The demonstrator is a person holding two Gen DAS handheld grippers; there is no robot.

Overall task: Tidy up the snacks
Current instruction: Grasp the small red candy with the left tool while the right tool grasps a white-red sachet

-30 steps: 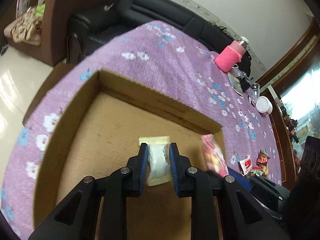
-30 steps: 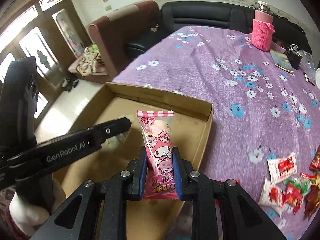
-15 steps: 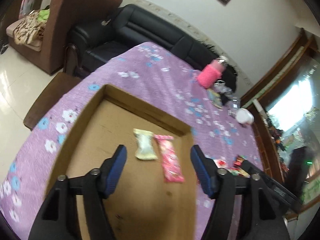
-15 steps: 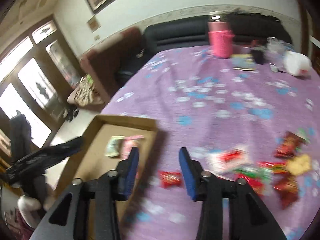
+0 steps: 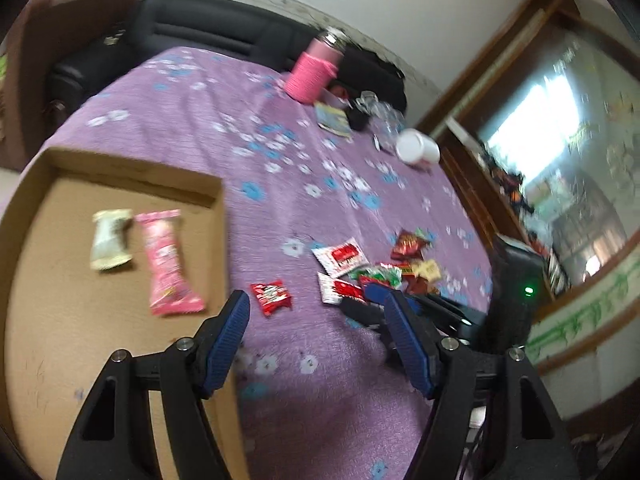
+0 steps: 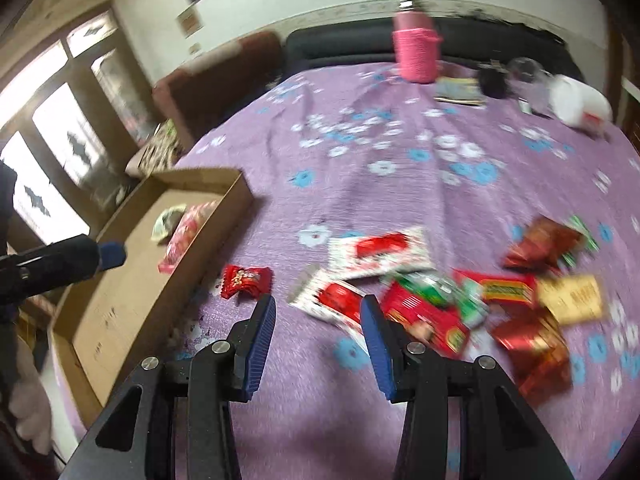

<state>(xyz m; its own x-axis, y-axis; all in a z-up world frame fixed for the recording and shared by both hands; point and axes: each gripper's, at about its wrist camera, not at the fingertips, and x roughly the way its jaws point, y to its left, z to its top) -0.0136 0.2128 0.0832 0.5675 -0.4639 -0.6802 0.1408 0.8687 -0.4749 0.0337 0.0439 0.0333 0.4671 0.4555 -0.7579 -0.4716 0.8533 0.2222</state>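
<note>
Inside the cardboard box (image 5: 120, 320) lie 2 snacks, a pale packet (image 5: 110, 240) beside a pink packet (image 5: 168, 260); left gripper (image 5: 316, 336) and right gripper (image 6: 318, 324) stand apart, holding nothing.

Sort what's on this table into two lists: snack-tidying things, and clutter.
Job: cardboard box; pink packet and pale packet inside it; small red packet; loose snack pile.

Clutter: pink bottle; white tub; booklet.

purple floral tablecloth (image 6: 360, 196) | cardboard tray (image 5: 218, 216) left | snack packets (image 6: 436, 300) right | pink bottle (image 6: 416, 54) far
</note>
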